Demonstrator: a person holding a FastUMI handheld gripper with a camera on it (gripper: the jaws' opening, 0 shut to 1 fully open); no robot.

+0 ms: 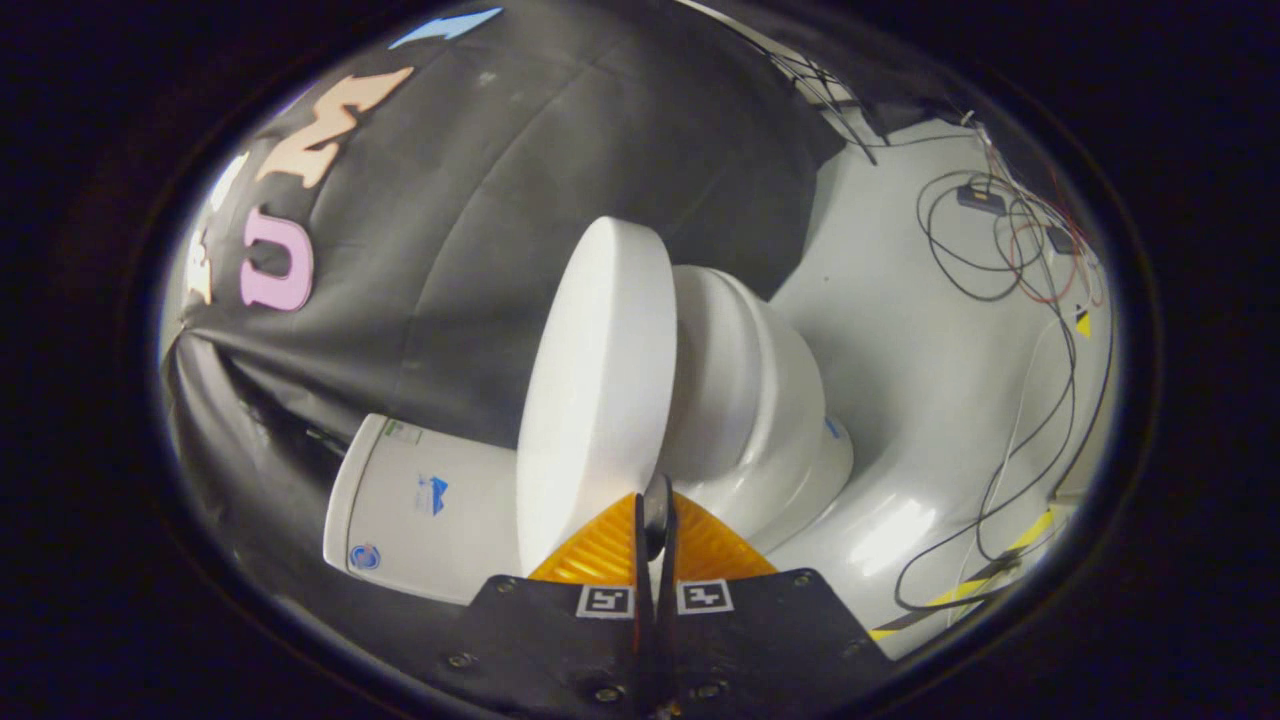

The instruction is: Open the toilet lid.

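Your gripper (655, 520) at bottom centre has its orange fingers (600, 550) pressed together, w/ the toilet lid (595, 390) edge just ahead, prob. to lever it; lid's mid-frame, raised steeply off the bowl (760, 400); tank (420, 510) lower left; bowl's inside hidden, contents can't tell.

The gripper (656, 520) has ribbed orange fingers (600, 550), black screwed plates and square markers.

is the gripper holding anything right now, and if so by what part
Probably the toilet lid. The gripper has its orange fingers closed together at the lid's rim edge, apparently pinching it, though the contact itself is hard to see.
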